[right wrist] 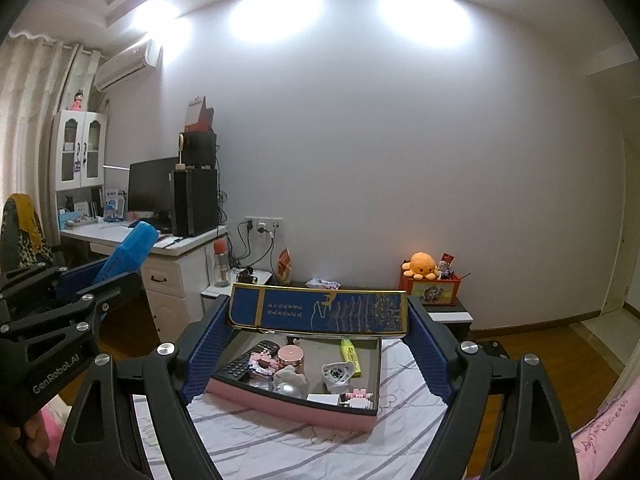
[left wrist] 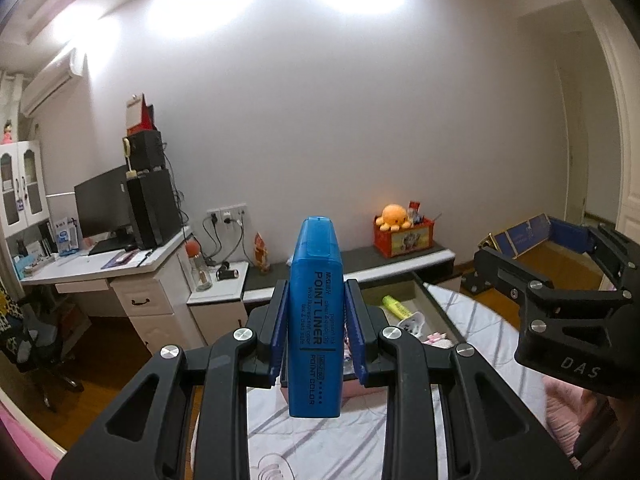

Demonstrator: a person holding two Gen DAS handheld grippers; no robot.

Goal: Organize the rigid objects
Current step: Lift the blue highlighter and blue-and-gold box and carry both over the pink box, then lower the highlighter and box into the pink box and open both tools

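Observation:
My left gripper [left wrist: 316, 328] is shut on a blue highlighter [left wrist: 315, 320], held upright above the bed. It also shows at the left of the right wrist view [right wrist: 128, 254]. My right gripper [right wrist: 320, 328] is shut on a blue and gold box lid [right wrist: 320, 310], held across its fingers above a pink tray [right wrist: 296, 404]. The tray holds a yellow highlighter [right wrist: 351, 356], a remote [right wrist: 248, 360], a pink round jar [right wrist: 291, 358] and other small items.
The tray lies on a striped bedsheet [right wrist: 320, 444]. A white desk [left wrist: 104, 268] with monitor stands at the left. A low shelf [left wrist: 400, 264] by the wall carries a red box with an orange plush [left wrist: 394, 216].

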